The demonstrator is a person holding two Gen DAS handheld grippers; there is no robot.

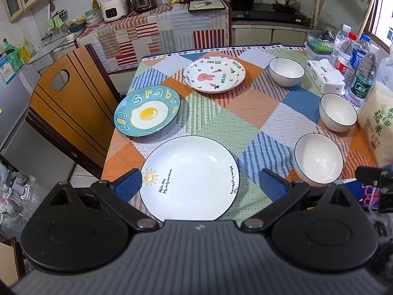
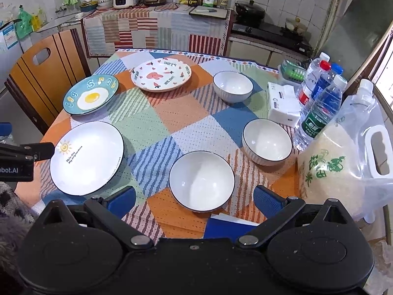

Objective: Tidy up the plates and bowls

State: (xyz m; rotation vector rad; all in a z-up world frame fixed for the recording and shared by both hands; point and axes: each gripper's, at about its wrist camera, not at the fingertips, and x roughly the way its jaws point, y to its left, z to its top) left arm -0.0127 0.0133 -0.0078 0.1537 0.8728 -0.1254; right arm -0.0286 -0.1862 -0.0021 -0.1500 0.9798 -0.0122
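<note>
Three plates lie on the checked tablecloth: a white sun plate (image 1: 189, 178) (image 2: 87, 157) nearest, a blue egg plate (image 1: 147, 110) (image 2: 91, 97) at the left edge, and a pink rabbit plate (image 1: 214, 74) (image 2: 161, 74) further back. Three white bowls stand on the right: near (image 1: 318, 161) (image 2: 201, 180), middle (image 1: 337, 111) (image 2: 267, 141), far (image 1: 286, 71) (image 2: 232, 86). My left gripper (image 1: 200, 185) is open, its fingers above either side of the sun plate. My right gripper (image 2: 195, 202) is open, hovering before the near bowl.
A rice bag (image 2: 343, 167), water bottles (image 2: 321, 105), a tissue pack (image 2: 282, 103) and a green basket (image 2: 292, 72) line the table's right side. A wooden chair (image 1: 71, 108) stands at the left. The kitchen counter (image 1: 172, 14) and stove (image 1: 265, 12) are behind.
</note>
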